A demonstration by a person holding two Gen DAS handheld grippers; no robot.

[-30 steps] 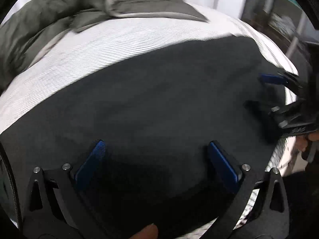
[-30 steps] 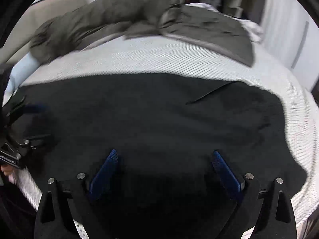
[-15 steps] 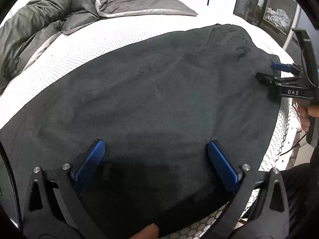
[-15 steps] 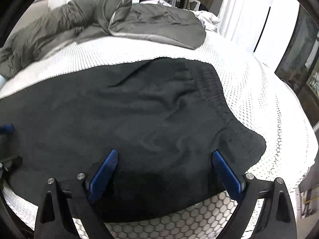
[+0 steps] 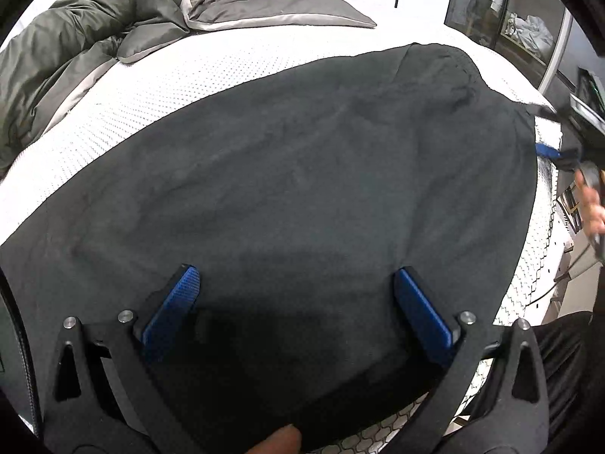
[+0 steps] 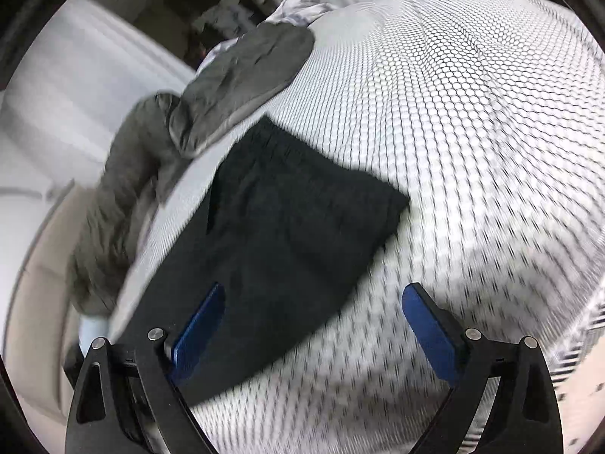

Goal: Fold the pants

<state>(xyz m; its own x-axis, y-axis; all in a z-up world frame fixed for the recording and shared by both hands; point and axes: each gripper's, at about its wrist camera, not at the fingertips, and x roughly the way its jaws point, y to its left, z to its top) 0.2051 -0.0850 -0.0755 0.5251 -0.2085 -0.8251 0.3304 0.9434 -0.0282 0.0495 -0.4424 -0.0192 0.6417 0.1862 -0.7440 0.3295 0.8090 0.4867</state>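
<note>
Black pants lie spread flat on a white honeycomb-patterned bed cover. My left gripper is open and empty, its blue pads just above the pants near their front edge. My right gripper is open and empty, raised and tilted above the waistband end of the pants. It also shows in the left wrist view, blurred, at the pants' right edge. The waistband lies at the far right.
A rumpled grey duvet and a grey pillow lie at the back of the bed. The duvet also shows in the right wrist view. The bed's edge runs along the right. Shelving stands beyond.
My right gripper has lifted off the pants and swung to the right, now tilted over the waistband end. My left gripper has stayed nearly in place.
</note>
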